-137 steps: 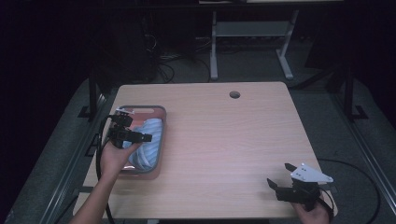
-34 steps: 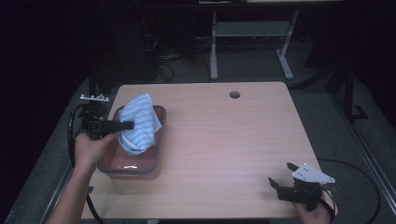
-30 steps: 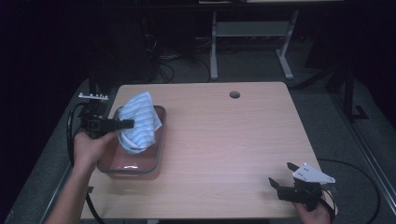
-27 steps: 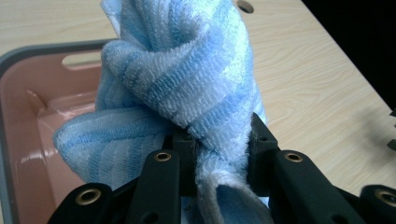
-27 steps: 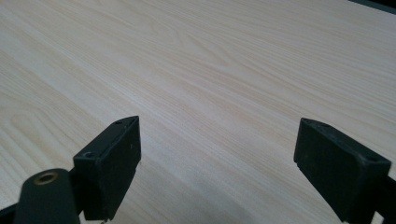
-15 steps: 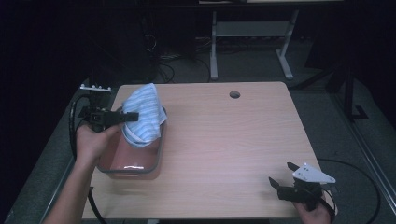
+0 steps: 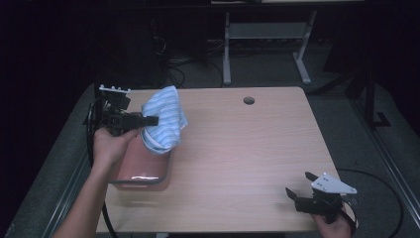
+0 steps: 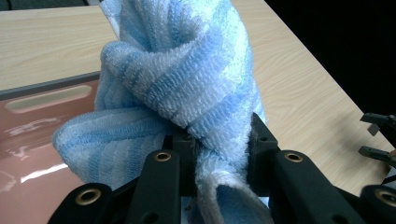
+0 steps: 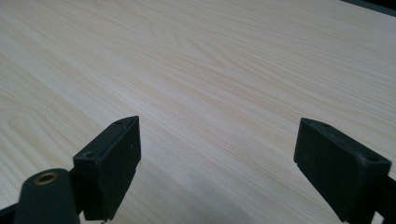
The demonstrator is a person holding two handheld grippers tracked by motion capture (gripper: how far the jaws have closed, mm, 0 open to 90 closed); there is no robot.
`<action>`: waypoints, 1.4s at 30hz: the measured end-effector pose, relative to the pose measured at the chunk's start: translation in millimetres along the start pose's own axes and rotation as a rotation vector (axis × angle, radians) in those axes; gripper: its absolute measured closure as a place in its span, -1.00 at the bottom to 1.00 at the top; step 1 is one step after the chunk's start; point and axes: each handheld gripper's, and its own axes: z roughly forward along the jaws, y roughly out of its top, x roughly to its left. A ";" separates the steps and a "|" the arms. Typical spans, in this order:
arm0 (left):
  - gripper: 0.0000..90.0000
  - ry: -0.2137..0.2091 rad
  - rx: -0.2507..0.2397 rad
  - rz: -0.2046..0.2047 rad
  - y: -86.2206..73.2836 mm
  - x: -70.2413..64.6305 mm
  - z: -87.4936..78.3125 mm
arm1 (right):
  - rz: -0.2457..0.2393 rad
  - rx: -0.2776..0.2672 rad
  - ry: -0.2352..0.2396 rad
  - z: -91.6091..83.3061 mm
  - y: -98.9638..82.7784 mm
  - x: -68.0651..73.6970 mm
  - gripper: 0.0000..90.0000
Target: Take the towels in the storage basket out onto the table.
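A light blue striped towel hangs bunched from my left gripper, which is shut on it above the far end of a pink tray at the table's left. In the left gripper view the towel is pinched between the two black jaws of that gripper, with the pink tray below it. My right gripper rests near the table's front right corner, open with nothing between its jaws. In the right gripper view the jaws of that gripper stand wide apart over bare wood.
The wooden table has a round cable hole near its far edge. A grey metal stand and cables are on the floor behind the table. A person's left forearm comes in from the bottom left.
The left gripper has lifted the towel out of the pink tray and carried it up and toward the table's far side. The right gripper has stayed still.
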 end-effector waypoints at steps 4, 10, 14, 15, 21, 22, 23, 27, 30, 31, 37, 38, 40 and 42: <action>0.57 -0.013 0.003 0.005 1.7 -4.0 6.0 | 0.002 0.000 -0.001 0.1 -1.2 -1.1 -0.68; 0.57 -0.028 0.014 0.014 6.2 -10.4 15.2 | 0.016 0.000 -0.001 0.2 -1.8 -1.7 -0.68; 0.57 -0.036 0.018 0.021 8.3 -14.2 18.9 | 0.019 0.002 -0.001 -0.4 -2.1 -1.6 -0.68; 0.57 -0.040 0.016 0.019 8.9 -15.5 20.4 | 0.019 0.002 -0.001 -0.4 -2.1 -1.6 -0.68; 0.57 -0.053 0.018 0.025 11.1 -21.0 27.2 | 0.011 0.003 -0.003 0.3 -1.5 -0.8 -0.68; 0.57 -0.055 0.021 0.028 11.5 -22.5 29.0 | 0.008 0.004 -0.004 0.2 -1.4 -0.9 -0.68; 0.57 -0.057 0.023 0.029 11.7 -22.8 30.2 | 0.009 0.004 -0.003 0.2 -1.3 -0.9 -0.68; 0.57 -0.064 0.032 0.031 12.8 -25.4 35.0 | 0.011 0.000 -0.005 -0.5 -0.8 -1.2 -0.68; 0.57 -0.069 0.033 0.031 13.6 -27.5 38.1 | 0.009 0.002 -0.006 -0.7 -0.8 -1.1 -0.68; 0.57 -0.070 0.034 0.034 13.9 -28.3 39.6 | 0.011 0.000 -0.007 -1.0 -0.8 -0.6 -0.68; 0.57 -0.083 0.047 0.041 15.7 -35.8 49.3 | 0.016 0.000 -0.005 -2.1 -1.1 -0.8 -0.68; 0.57 -0.087 0.050 0.041 15.6 -38.7 52.5 | 0.018 -0.003 -0.003 -2.6 -1.1 0.2 -0.68; 0.57 -0.087 0.055 0.048 16.1 -41.0 54.6 | 0.011 -0.007 -0.003 -3.3 -0.7 0.8 -0.68; 0.57 -0.091 0.054 0.047 16.6 -43.4 56.7 | 0.012 -0.007 -0.001 -3.8 -0.4 0.5 -0.68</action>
